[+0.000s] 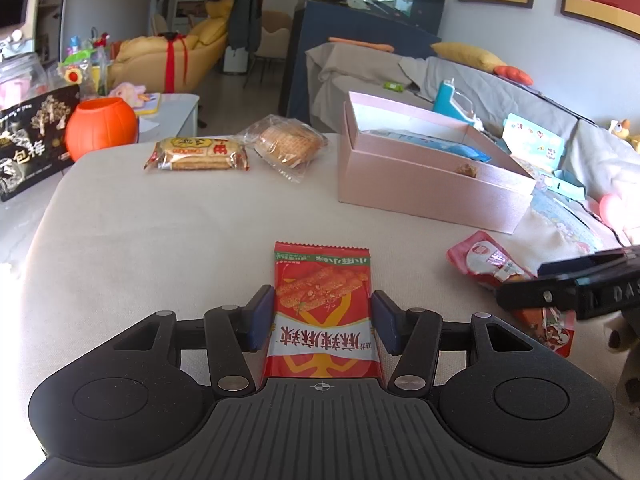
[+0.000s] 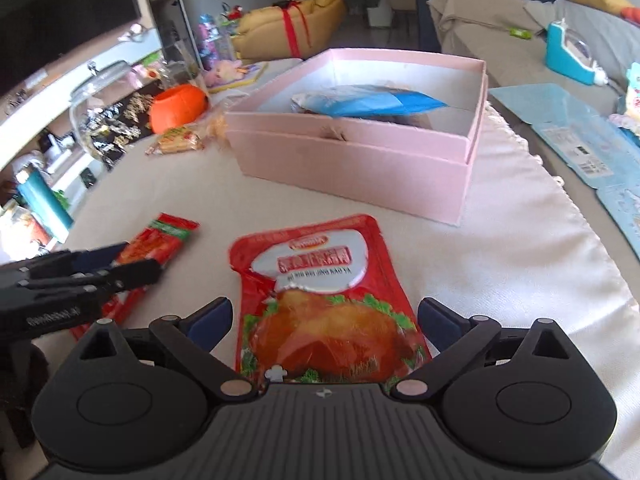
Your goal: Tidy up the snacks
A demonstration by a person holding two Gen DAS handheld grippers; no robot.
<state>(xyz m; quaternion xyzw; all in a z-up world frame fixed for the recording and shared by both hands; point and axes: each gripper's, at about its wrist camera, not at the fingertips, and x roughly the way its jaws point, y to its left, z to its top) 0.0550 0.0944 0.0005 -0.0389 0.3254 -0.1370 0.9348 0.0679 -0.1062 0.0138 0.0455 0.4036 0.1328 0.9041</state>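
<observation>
Nearest, left claw (image 1: 323,322) spread wide around a red snack packet (image 1: 323,308) lying flat on the cloth-covered desk (image 1: 160,232); pads just beside the packet's long edges, not visibly pressing, so released rather than grasping. Right claw (image 2: 325,320) likewise spread, flanking a red roast-duck pouch (image 2: 320,304) flat on the desk, clear gaps between pads and pouch. Nothing lifted by either.

Further out, a pink box (image 2: 360,160), lid off and nested beneath it, standing near the middle of the desk. Inside, a blue-and-silver packet (image 2: 368,104) and a small brownish item by the near wall, too small to identify. Judged as the collecting place, with some sorting already done.

Beyond, near the desk's far edge, a biscuit pack in yellow-and-red wrap (image 1: 198,154) and a clear bag of round crackers (image 1: 288,146), side by side and untouched. An orange pumpkin pot (image 1: 101,128) just off the far corner.

Probably under halfway: some in the box, four snacks outside, two about to be gripped.
</observation>
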